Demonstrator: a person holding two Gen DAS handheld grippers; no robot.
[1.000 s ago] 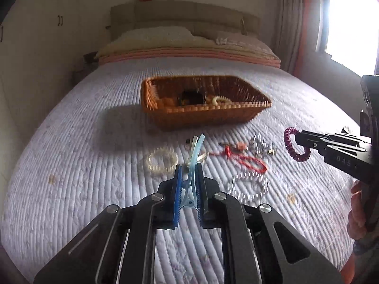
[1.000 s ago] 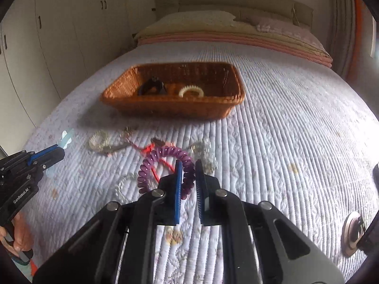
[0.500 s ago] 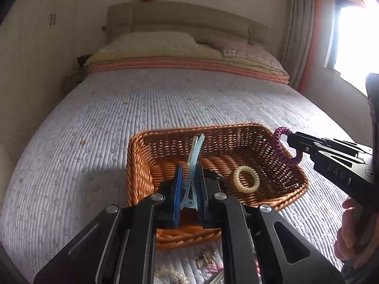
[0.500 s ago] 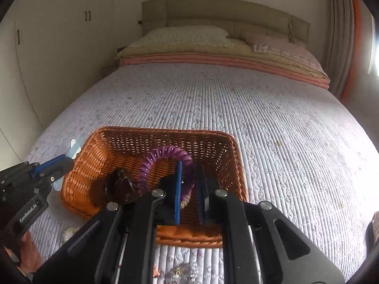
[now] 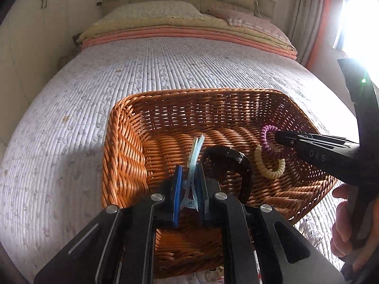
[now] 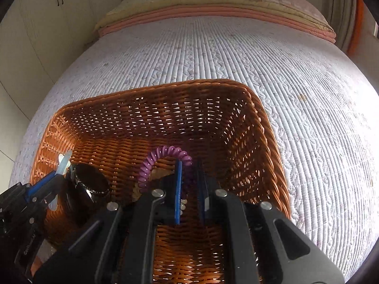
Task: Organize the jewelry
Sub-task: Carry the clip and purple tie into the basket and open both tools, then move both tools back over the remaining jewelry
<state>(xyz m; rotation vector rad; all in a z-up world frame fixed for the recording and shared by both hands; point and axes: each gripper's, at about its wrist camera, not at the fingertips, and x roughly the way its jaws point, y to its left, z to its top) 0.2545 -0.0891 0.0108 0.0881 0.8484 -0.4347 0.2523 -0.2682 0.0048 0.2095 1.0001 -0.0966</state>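
Observation:
A brown wicker basket [image 5: 132, 146] [image 6: 260, 127] lies on the bed. My left gripper [image 5: 189, 187] is over the basket's near left part and holds a pale blue hair clip [image 5: 194, 156] between its pads. The clip also shows in the right wrist view [image 6: 62, 164]. My right gripper [image 6: 189, 189] is shut on a purple spiral hair tie [image 6: 151, 168] [image 5: 267, 139] low inside the basket's right half. A black wristwatch [image 5: 227, 165] [image 6: 92, 182] and a cream bead bracelet [image 5: 267, 170] lie on the basket floor.
The quilted white bedspread [image 5: 71, 142] surrounds the basket. Pillows and folded blankets [image 5: 180, 23] lie at the head of the bed. Small jewelry [image 5: 213, 272] lies on the bed just in front of the basket. A bright window [image 5: 362, 23] is at the right.
Both grippers have moved forward from the jewelry on the bedspread to the basket and lowered into it, each carrying its item. The left jaws look a little wider than before.

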